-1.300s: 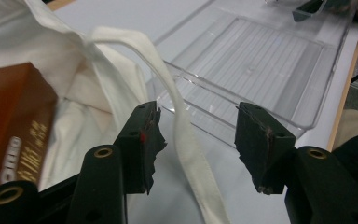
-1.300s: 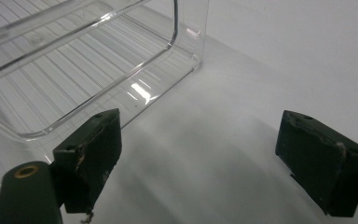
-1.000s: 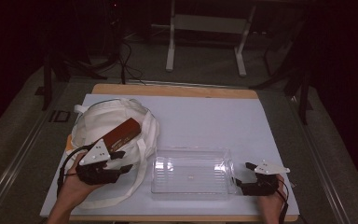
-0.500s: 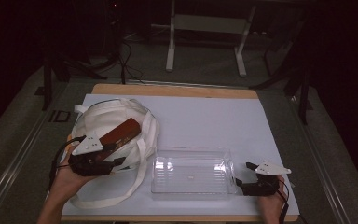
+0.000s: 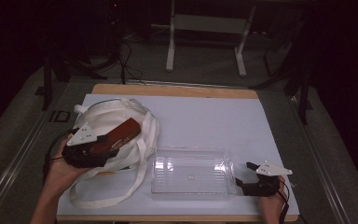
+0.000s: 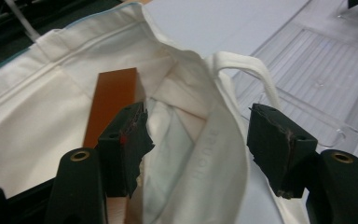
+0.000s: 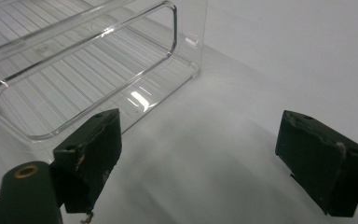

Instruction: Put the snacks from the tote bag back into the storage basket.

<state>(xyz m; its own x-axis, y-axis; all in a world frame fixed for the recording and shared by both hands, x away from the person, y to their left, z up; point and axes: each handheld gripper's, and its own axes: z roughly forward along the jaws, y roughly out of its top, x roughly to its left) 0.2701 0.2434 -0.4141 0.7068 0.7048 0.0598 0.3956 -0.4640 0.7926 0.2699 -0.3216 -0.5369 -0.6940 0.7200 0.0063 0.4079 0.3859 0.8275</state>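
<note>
The left gripper (image 6: 196, 144) has its jaws spread wide over the mouth of one white cloth bag (image 5: 107, 119), at the left side of the table (image 5: 205, 112). One brown flat box (image 6: 114, 95) lies on the bag, and one jaw touches its edge. The bag's strap (image 6: 247, 70) lies between this gripper and the one clear plastic tray (image 5: 192, 170). The right gripper (image 7: 196, 158), also spread and holding nothing, rests just beside the tray's right near corner.
</note>
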